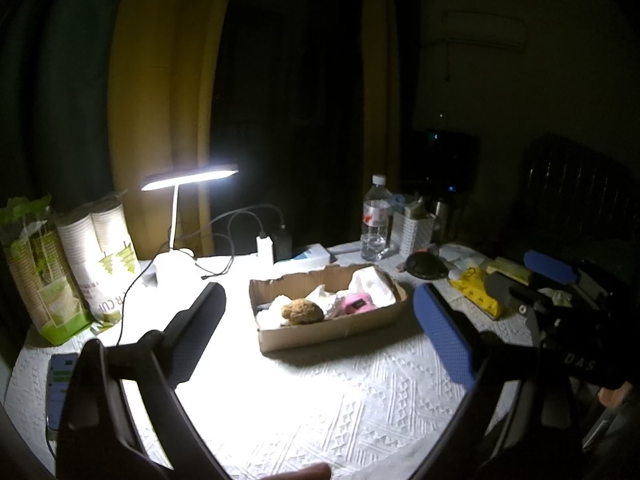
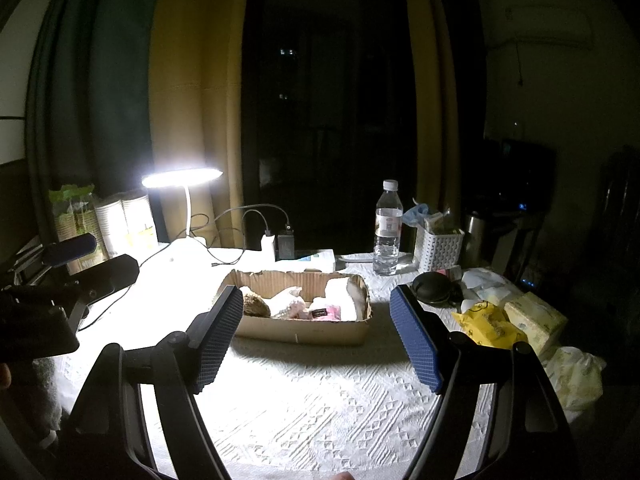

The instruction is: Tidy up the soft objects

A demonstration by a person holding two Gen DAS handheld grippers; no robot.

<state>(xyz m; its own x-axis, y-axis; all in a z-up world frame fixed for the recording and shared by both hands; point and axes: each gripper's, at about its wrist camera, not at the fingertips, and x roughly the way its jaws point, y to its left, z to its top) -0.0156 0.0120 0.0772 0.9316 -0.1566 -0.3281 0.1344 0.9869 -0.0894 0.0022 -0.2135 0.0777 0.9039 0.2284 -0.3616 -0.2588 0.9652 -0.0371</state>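
Observation:
An open cardboard box [image 1: 344, 332] stands in the middle of the white-clothed table; it also shows in the right wrist view [image 2: 304, 330]. Inside lie a brown fuzzy lump [image 1: 302, 311], a pink soft item [image 1: 358, 305] and white cloths [image 1: 370, 282]. My left gripper [image 1: 320, 300] is open and empty, held above the table in front of the box. My right gripper [image 2: 320, 300] is open and empty too, just short of the box, and its body shows at the right in the left wrist view [image 1: 560, 300].
A lit desk lamp [image 1: 188, 178] with cables stands at the back left, paper cup packs [image 1: 100, 256] beside it. A water bottle [image 1: 376, 220], a white basket [image 2: 440, 250], a yellow packet [image 2: 488, 326] and a tissue pack [image 2: 536, 320] crowd the right side. A phone [image 1: 60, 384] lies at the left edge.

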